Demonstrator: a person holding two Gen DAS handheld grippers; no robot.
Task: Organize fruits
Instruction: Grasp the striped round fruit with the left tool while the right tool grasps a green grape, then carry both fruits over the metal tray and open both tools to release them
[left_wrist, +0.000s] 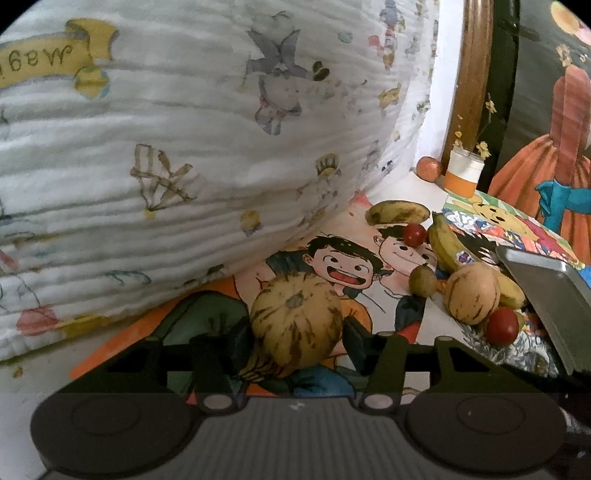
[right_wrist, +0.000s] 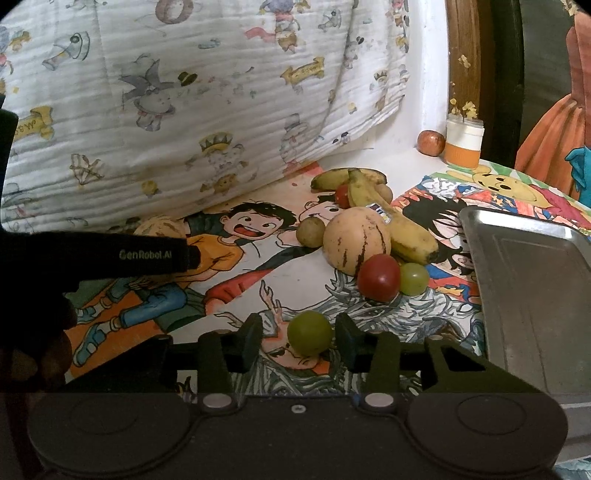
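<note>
- The left gripper (left_wrist: 299, 332) has its fingers (left_wrist: 242, 338) clenched on a striped, tan pepino melon (left_wrist: 295, 325); the pads press its round flanks low over the cartoon-printed sheet (left_wrist: 332, 266).
- The right gripper (right_wrist: 297, 334) brackets a green grape (right_wrist: 309, 332). The right pad looks to touch the skin, a sliver of gap shows on the left, so a firm grasp cannot be told.
- The remaining fruit lies heaped just ahead: a second pepino melon (right_wrist: 356, 240), two spotted bananas (right_wrist: 391, 218), a smooth red cherry tomato (right_wrist: 379, 277) touching another green grape (right_wrist: 413, 278), and a small brownish round fruit (right_wrist: 311, 231).
- A metal tray (right_wrist: 532, 280), dull, shallow and bare, sits at the right edge, close beside the heap.
- A quilted, crinkled blanket (left_wrist: 184, 129) with printed figures bulges behind; an orange-and-white jar (right_wrist: 463, 142) and an apple (right_wrist: 430, 142) stand well apart at the back.
- Judged from this, both pickups are under way and no fruit is sorted yet. The next move likely calls for lifting each fruit clear and carrying it right to the tray, with gentle pressure on the soft grape and a steady hold on the heavier melon.
</note>
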